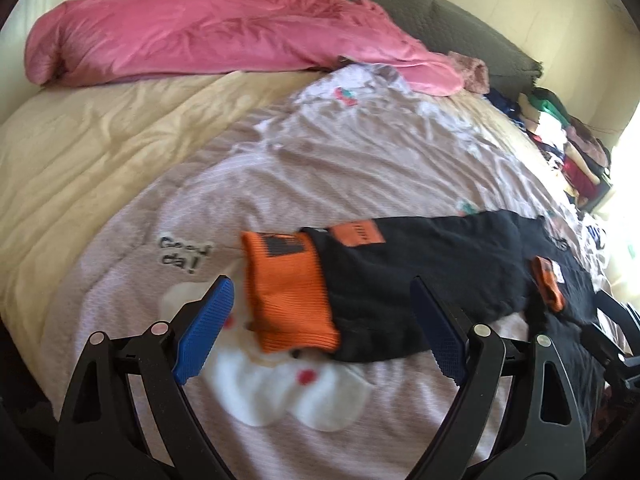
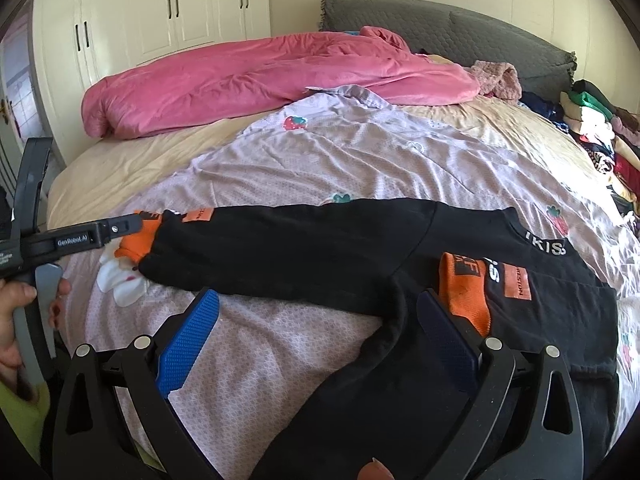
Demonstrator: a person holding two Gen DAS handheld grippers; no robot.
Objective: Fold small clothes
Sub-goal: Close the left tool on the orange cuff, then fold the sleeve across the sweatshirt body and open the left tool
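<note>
A black sweatshirt [image 2: 304,252] lies spread on the lilac sheet [image 2: 320,160], one sleeve stretched to the left. That sleeve ends in an orange cuff [image 1: 286,300]. My left gripper [image 1: 320,284] hovers just over this cuff, jaws wide open, nothing pinched. The left gripper [image 2: 80,240] also shows in the right wrist view, its tip at the orange cuff [image 2: 138,242]. The other sleeve is folded onto the body, its orange cuff [image 2: 464,288] beside my right gripper's right finger. My right gripper [image 2: 318,294] is open above the black fabric at the sleeve's root.
A pink duvet [image 2: 260,76] lies rolled across the far side of the bed, before a grey headboard [image 2: 460,36]. A pile of clothes [image 2: 600,132] sits at the bed's right edge. White wardrobes [image 2: 180,8] stand behind. A hand [image 2: 16,304] holds the left gripper's handle.
</note>
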